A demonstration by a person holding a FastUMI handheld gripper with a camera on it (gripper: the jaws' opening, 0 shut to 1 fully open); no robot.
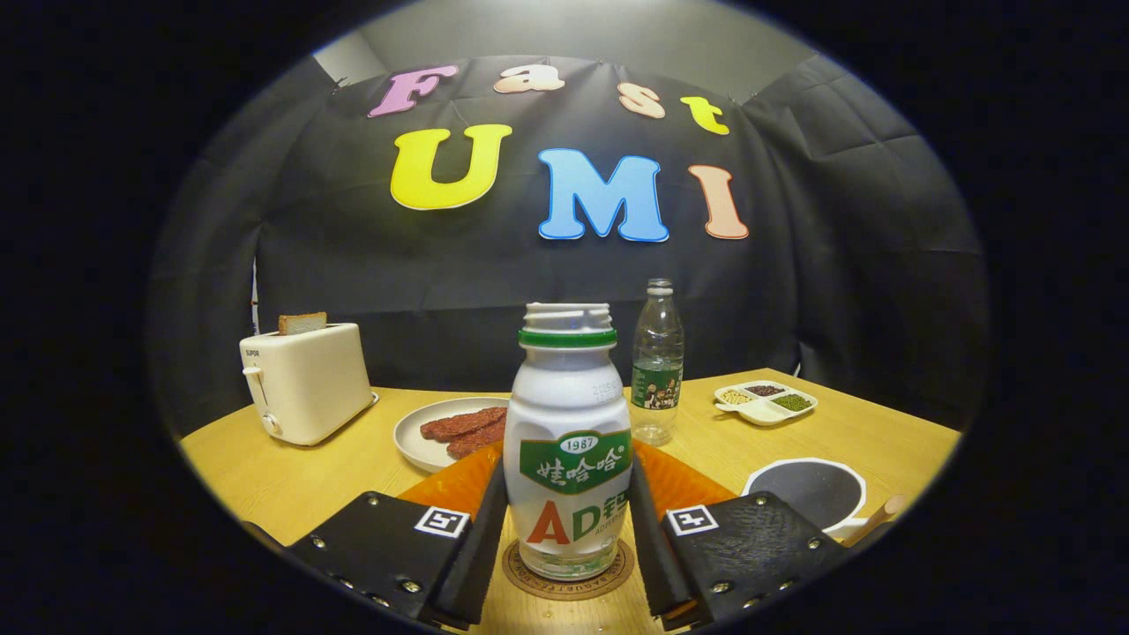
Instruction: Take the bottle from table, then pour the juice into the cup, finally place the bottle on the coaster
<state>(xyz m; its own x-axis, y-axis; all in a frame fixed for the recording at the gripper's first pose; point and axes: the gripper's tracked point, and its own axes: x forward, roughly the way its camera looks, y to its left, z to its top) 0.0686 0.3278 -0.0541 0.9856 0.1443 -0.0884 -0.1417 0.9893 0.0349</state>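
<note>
The white milk-drink bottle (569,441) stands upright on the round cork coaster (569,571), its cap off and its neck open. That suggests the last step, setting the bottle down, is all but done. The tongs (569,529) sit narrow around the bottle, one finger (481,538) on each side of its lower body, seemingly touching it, though I cannot tell whether they press or have let go. Behind the bottle lies an orange mat (679,481) on the desk (291,476). Next, I judge, the tongs must open and draw straight back without tipping the bottle.
</note>
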